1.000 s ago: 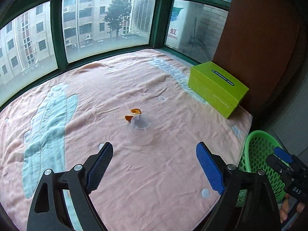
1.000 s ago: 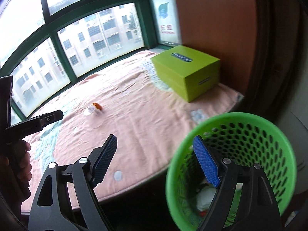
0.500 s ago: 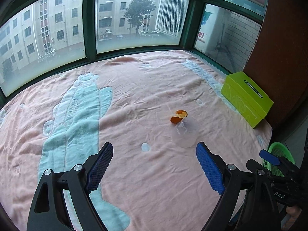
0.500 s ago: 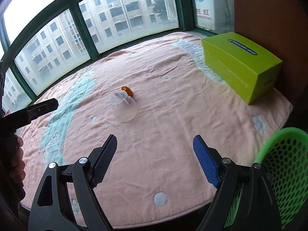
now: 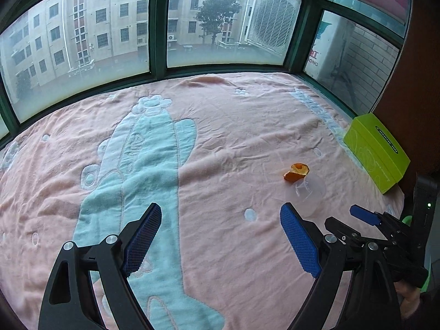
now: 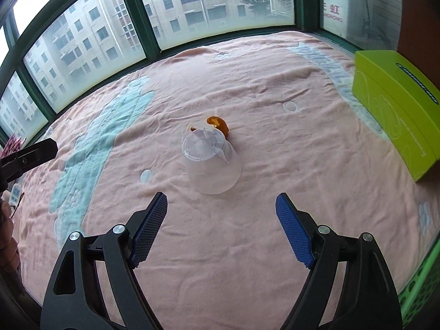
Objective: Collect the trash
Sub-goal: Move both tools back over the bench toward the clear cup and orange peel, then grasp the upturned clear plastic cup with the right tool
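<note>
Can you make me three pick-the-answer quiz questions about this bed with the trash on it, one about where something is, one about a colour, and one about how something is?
1. Where is the orange peel?
A. Inside the green box
B. On the pink blanket, right behind the clear plastic cup
C. Between the right gripper's fingers

2. What colour is the box at the blanket's right edge?
A. Lime green
B. Red
C. White

3. How is the clear plastic cup sitting?
A. Standing upright, full of juice
B. Lying on its side, empty
C. Crushed flat under the box

Answers:
1. B, the peel lies on the pink blanket touching the cup's far side.
2. A, its lid and sides are bright lime green.
3. B, its round base faces the right wrist camera and nothing shows inside; the open right gripper has not reached it.
</note>
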